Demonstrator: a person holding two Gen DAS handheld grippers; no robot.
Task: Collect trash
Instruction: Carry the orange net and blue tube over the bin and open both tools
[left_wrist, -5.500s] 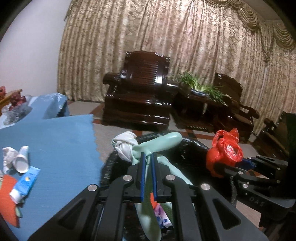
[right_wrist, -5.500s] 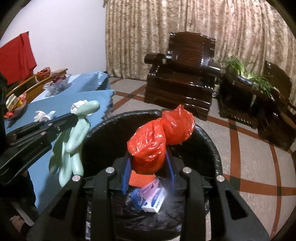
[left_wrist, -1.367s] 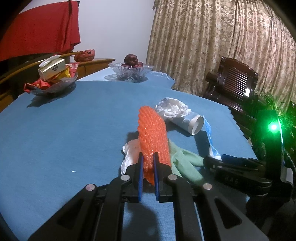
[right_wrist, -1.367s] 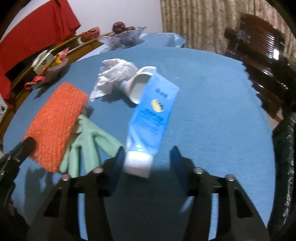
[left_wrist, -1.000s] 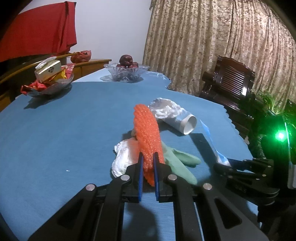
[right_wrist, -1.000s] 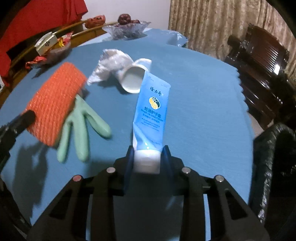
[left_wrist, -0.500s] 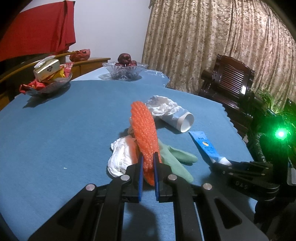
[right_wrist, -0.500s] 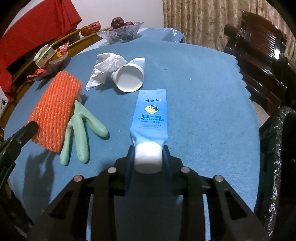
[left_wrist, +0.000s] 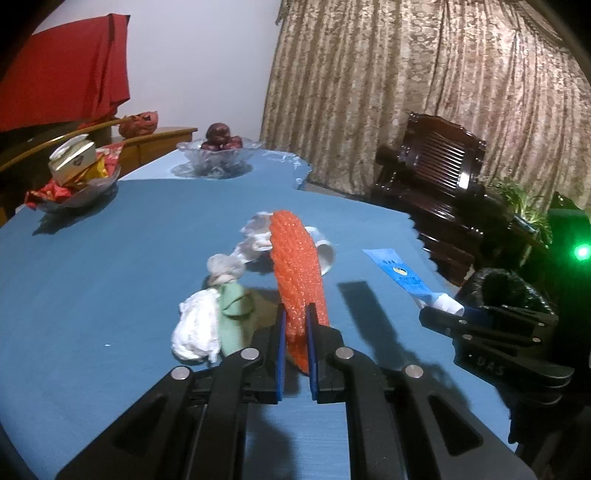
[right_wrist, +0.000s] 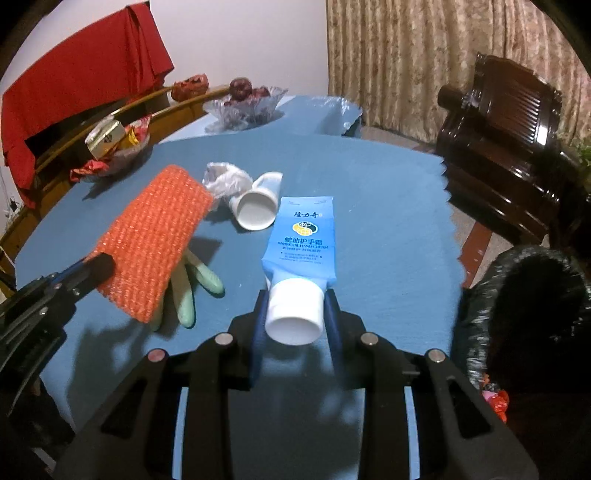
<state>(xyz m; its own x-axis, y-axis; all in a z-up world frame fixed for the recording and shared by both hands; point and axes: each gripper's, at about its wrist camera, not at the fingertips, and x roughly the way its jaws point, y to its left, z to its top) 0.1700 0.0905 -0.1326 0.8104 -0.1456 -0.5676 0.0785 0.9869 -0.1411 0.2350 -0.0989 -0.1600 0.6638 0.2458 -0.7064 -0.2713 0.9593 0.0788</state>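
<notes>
Left gripper (left_wrist: 295, 325) clamped on orange foam net (left_wrist: 295, 266), net lifted off blue tabletop (left_wrist: 92, 266). Green glove (left_wrist: 234, 314) and white crumpled wad (left_wrist: 195, 332) lying just left of net. White paper cup (left_wrist: 327, 254) on its side behind net. Right gripper (left_wrist: 443, 317) near tabletop's right edge, pinching cap end of blue tube (left_wrist: 402, 275). Glass fruit bowl (left_wrist: 219, 157) at far edge.

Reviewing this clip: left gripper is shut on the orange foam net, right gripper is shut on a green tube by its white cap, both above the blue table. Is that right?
Not quite. The tube in the right gripper is blue, not green; the right wrist view shows it, held by its white cap. The rest stands: the left gripper is shut on the orange foam net, above the blue table.
</notes>
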